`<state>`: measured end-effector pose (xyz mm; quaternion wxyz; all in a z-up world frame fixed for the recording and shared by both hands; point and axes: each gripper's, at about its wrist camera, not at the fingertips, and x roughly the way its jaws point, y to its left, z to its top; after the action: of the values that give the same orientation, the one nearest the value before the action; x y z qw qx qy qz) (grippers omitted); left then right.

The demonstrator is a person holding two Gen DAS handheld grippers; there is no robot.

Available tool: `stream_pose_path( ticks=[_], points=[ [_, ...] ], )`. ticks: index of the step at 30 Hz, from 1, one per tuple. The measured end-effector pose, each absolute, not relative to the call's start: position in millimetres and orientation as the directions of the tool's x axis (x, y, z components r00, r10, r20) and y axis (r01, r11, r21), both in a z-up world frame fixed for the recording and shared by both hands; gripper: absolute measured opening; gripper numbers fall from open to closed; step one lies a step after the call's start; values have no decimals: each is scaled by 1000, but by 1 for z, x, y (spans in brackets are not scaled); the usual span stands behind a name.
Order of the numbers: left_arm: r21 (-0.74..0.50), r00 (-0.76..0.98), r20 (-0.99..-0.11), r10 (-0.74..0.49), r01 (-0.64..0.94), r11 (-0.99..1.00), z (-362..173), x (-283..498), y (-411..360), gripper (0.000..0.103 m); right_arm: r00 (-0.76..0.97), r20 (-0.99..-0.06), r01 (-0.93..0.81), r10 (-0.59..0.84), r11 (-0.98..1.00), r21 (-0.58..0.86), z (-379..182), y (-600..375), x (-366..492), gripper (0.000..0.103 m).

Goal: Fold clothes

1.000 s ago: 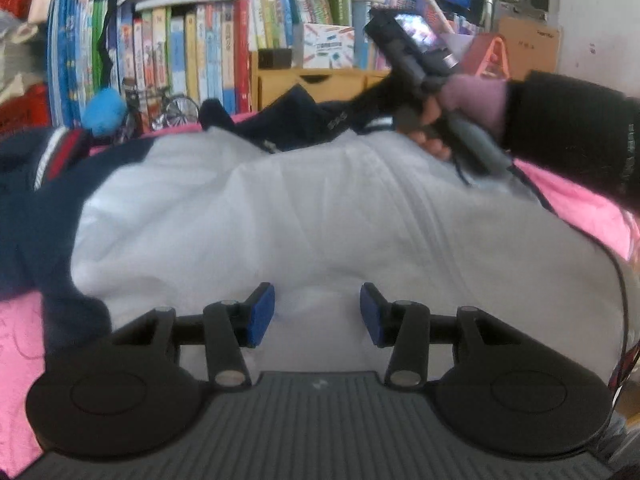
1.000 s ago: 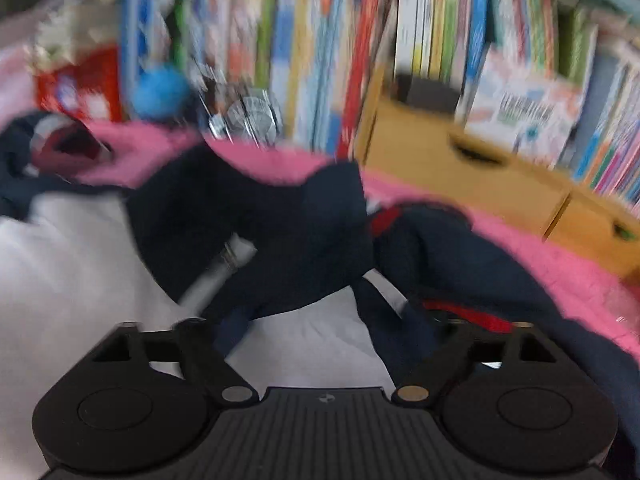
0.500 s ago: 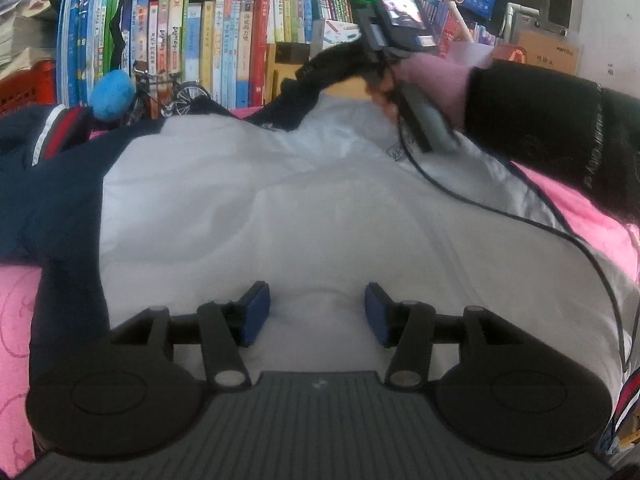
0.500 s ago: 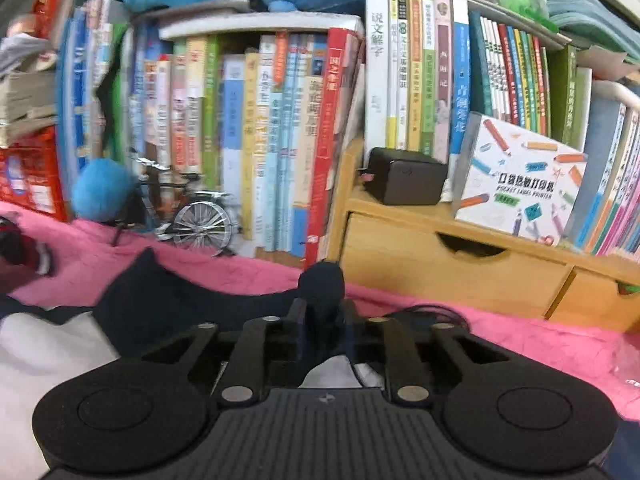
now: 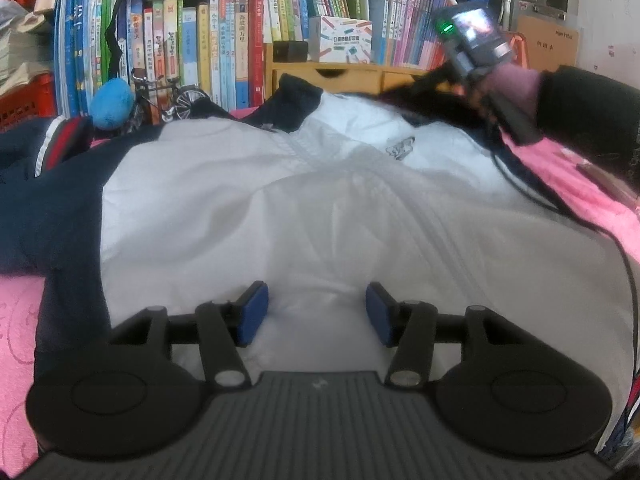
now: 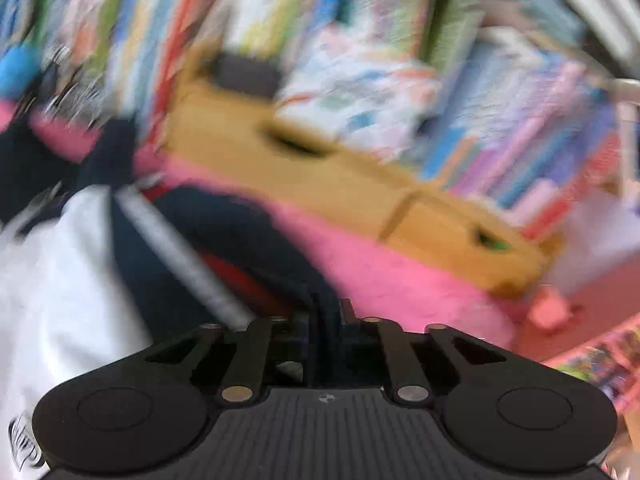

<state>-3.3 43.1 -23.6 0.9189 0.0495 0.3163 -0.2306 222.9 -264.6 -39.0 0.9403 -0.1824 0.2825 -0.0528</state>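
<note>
A white and navy jacket (image 5: 312, 208) lies spread front-up on a pink blanket (image 5: 16, 312); its navy collar (image 5: 296, 96) points toward the bookshelf. My left gripper (image 5: 312, 312) is open just above the jacket's lower white part, holding nothing. My right gripper (image 6: 324, 320) is shut on the jacket's navy right sleeve (image 6: 256, 248), which has a white stripe and red trim. In the left wrist view the right gripper's body (image 5: 476, 52) and the hand holding it sit at the jacket's far right shoulder. The right wrist view is motion-blurred.
A bookshelf with many books (image 5: 224, 40) and a wooden drawer unit (image 5: 344, 74) stand behind the blanket. A blue ball (image 5: 112, 102) and a small model bicycle (image 5: 168, 94) sit at the far left. The right gripper's cable (image 5: 560, 216) trails across the jacket's right side.
The right gripper, shut on the navy sleeve, has swung from the collar area out to the right, pulling the sleeve with it. The left gripper has stayed open over the jacket's lower part.
</note>
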Motion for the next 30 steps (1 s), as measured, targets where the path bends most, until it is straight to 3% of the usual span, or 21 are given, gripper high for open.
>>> stream_pose_path(
  ticks=[5, 7, 8, 9, 10, 12, 14, 21, 26, 27, 28, 29, 30],
  points=[
    [-54, 696, -605, -388, 451, 891, -24, -4, 42, 54, 828, -400, 308, -394, 914, -264, -9, -344, 189, 11],
    [-52, 696, -605, -387, 450, 892, -24, -4, 41, 54, 774, -456, 389, -440, 898, -205, -9, -379, 179, 16],
    [-51, 696, -605, -386, 450, 892, -24, -4, 41, 54, 749, -503, 378, -431, 902, -209, -12, -390, 174, 17],
    [-50, 697, -605, -385, 449, 892, -24, -4, 41, 54, 723, -551, 358, -418, 908, -218, -16, -399, 169, 26],
    [-49, 697, -606, -384, 449, 892, -24, -4, 41, 54, 694, -597, 337, -403, 914, -226, -20, -408, 164, 42],
    [-47, 698, -606, -382, 449, 893, -24, -4, 41, 54, 675, -610, 294, -416, 909, -294, -26, -408, 153, 62],
    [-44, 698, -606, -381, 449, 892, -25, -4, 41, 54, 708, -573, 244, -413, 904, -350, -26, -400, 142, 63],
    [-28, 701, -609, -371, 449, 893, -26, -5, 39, 56, 834, -437, 8, -338, 799, -602, -39, -333, 174, 85],
    [-30, 700, -609, -373, 450, 893, -26, -4, 40, 57, 826, -384, -102, -411, 562, -821, -101, -285, 228, 85],
    [-32, 699, -609, -375, 451, 892, -26, -4, 40, 57, 822, -381, -102, -424, 550, -829, -108, -284, 236, 79],
    [-32, 699, -609, -376, 452, 891, -26, -4, 40, 58, 815, -389, -93, -429, 565, -820, -110, -286, 244, 57],
    [-33, 698, -609, -377, 453, 891, -26, -4, 40, 58, 803, -400, -73, -443, 592, -803, -109, -290, 251, 43],
    [-33, 697, -609, -378, 454, 890, -26, -4, 40, 59, 788, -412, -51, -458, 618, -784, -107, -296, 258, 17]
  ],
)
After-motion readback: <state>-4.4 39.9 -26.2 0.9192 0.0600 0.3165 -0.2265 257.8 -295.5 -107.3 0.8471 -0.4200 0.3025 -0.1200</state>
